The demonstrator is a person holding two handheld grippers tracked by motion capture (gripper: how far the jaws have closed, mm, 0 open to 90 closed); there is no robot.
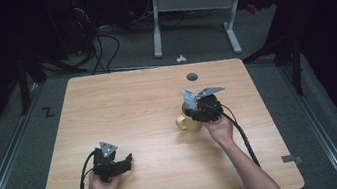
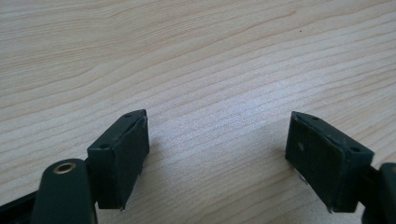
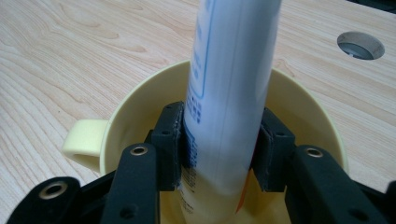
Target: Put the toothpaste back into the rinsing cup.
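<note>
Clamping the white tube (image 3: 229,88) in my right gripper (image 3: 219,149), I've got its lower end down inside the yellow mug (image 3: 303,107) on the wooden table (image 1: 133,110); my left gripper (image 2: 217,154) rests spread wide, nothing between its jaws.

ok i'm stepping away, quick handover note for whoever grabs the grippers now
Right gripper: shut on the white tube, over the yellow mug.
Left gripper: open, nothing between its jaws, low over bare table near the front left.
Things: the tube's lower end is inside the mug, which stands right of the table's middle, handle to the left in the high view.
Done: tube brought into the mug.
Left: probably let go of the tube and draw the right gripper back.
</note>
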